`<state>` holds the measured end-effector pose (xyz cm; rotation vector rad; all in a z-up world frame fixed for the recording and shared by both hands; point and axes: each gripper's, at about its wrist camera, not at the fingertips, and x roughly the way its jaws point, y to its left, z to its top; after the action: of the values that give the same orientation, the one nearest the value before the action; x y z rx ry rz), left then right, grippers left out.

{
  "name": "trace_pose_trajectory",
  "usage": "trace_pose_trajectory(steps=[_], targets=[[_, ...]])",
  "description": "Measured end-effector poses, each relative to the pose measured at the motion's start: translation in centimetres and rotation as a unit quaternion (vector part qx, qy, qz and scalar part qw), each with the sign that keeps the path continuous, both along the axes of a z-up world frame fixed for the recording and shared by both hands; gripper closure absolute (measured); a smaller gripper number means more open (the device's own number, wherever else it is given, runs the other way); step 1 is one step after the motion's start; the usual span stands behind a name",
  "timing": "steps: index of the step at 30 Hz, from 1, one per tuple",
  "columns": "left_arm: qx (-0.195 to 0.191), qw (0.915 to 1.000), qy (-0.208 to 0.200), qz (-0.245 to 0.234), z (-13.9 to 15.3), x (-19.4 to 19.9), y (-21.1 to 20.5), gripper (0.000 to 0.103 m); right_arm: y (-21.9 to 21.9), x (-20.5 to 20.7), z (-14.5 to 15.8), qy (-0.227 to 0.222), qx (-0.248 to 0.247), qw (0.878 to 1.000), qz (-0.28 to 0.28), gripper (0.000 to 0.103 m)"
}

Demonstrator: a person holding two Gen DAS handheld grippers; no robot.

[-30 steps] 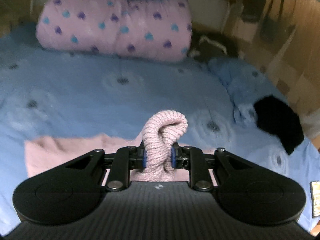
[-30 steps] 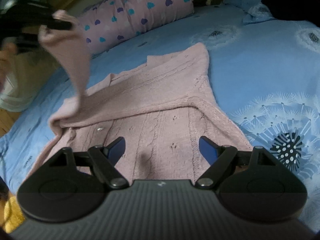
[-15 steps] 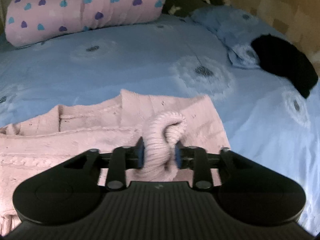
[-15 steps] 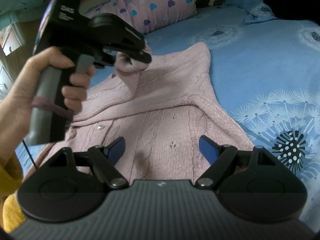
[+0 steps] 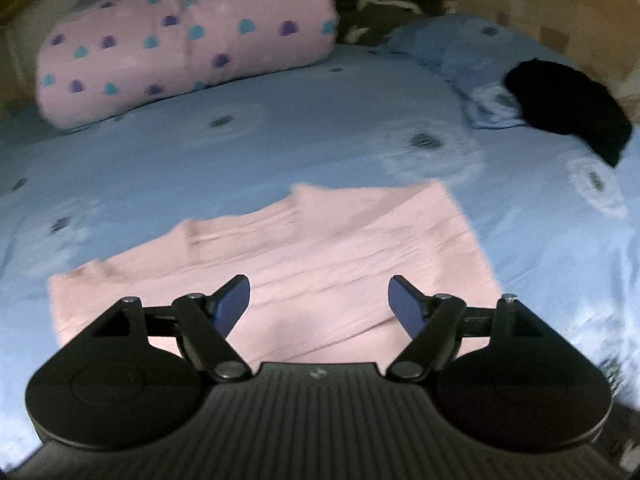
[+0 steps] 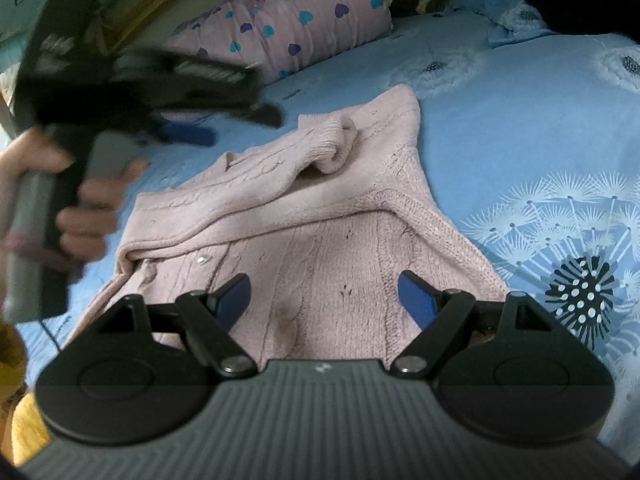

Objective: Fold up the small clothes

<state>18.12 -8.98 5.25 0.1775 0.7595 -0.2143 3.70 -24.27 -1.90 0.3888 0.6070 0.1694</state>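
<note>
Pink knit, soft and loosely cabled: the small cardigan (image 6: 320,232) lies flat on the blue bedsheet (image 6: 500,112), its sleeve (image 6: 332,148) laid across the body with the ribbed cuff curled up near the far shoulder. My left gripper (image 5: 319,304) hangs over the upper part of the garment, its fingers opening with nothing between them; the cuff sits clear of them. In the right wrist view that same gripper is a dark blur in my left hand (image 6: 80,208), off to the side above the sheet. My right gripper (image 6: 324,294) hovers low over the hem, fingers wide apart and empty, the knit just beyond them.

I judge this fabric light, limp and stretchy. It will sag and drag rather than hold a crease, and a pinch on a single layer would pull the weave out of shape. The firmer ribbed edges look like the best places to take hold: the hem corners near my right fingers, or the shoulder seam and cuff. A button (image 6: 201,259) shows near the front band, so I would avoid clamping there.
</note>
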Motion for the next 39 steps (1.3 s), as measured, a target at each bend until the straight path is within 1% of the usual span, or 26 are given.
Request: trace_pose_trajectory(steps=[5, 8, 10, 14, 18, 23, 25, 27, 30, 35, 39], targets=[[0.031, 0.9979, -0.007, 0.056, 0.2, -2.3, 5.9, 0.022, 0.3, -0.1, 0.1, 0.001, -0.009, 1.0, -0.001, 0.021], [0.054, 0.9944, -0.013, 0.09, 0.3, -3.5, 9.8, 0.022, 0.7, 0.1, 0.3, 0.005, -0.022, 1.0, -0.001, 0.021], [0.061, 0.992, -0.01, 0.11, 0.2, -4.1, 12.2, 0.022, 1.0, 0.3, 0.5, 0.011, -0.028, 1.0, -0.002, 0.021], [0.064, 0.988, 0.003, 0.141, -0.6, -5.0, 16.1, 0.022, 1.3, 0.7, 1.3, 0.021, -0.036, 0.999, 0.001, 0.02], [0.052, 0.9852, 0.018, 0.163, -1.8, -5.5, 18.5, 0.022, 1.6, 1.5, 2.7, 0.019, -0.041, 0.999, 0.009, 0.02], [0.046, 0.9811, 0.027, 0.186, -3.4, -5.6, 19.7, 0.021, 1.9, 3.8, 4.8, 0.012, -0.055, 0.998, 0.022, 0.02], [0.041, 0.9783, 0.036, 0.2, -4.1, -5.4, 19.9, 0.021, 1.8, 5.1, 5.3, 0.01, -0.061, 0.998, 0.023, 0.021], [0.035, 0.9775, 0.043, 0.204, -4.7, -5.3, 20.1, 0.021, 1.5, 6.6, 5.5, 0.013, -0.062, 0.998, 0.018, 0.021], [0.029, 0.9775, 0.048, 0.203, -5.4, -5.3, 20.2, 0.021, 1.0, 8.9, 5.4, 0.021, -0.057, 0.998, 0.002, 0.021], [0.023, 0.9759, 0.049, 0.211, -6.2, -5.0, 20.3, 0.021, 0.4, 12.9, 4.7, 0.033, -0.064, 0.997, -0.018, 0.021], [0.017, 0.9746, 0.046, 0.218, -6.4, -4.7, 20.7, 0.02, -0.1, 15.5, 3.6, 0.053, -0.043, 0.997, -0.022, 0.021]])
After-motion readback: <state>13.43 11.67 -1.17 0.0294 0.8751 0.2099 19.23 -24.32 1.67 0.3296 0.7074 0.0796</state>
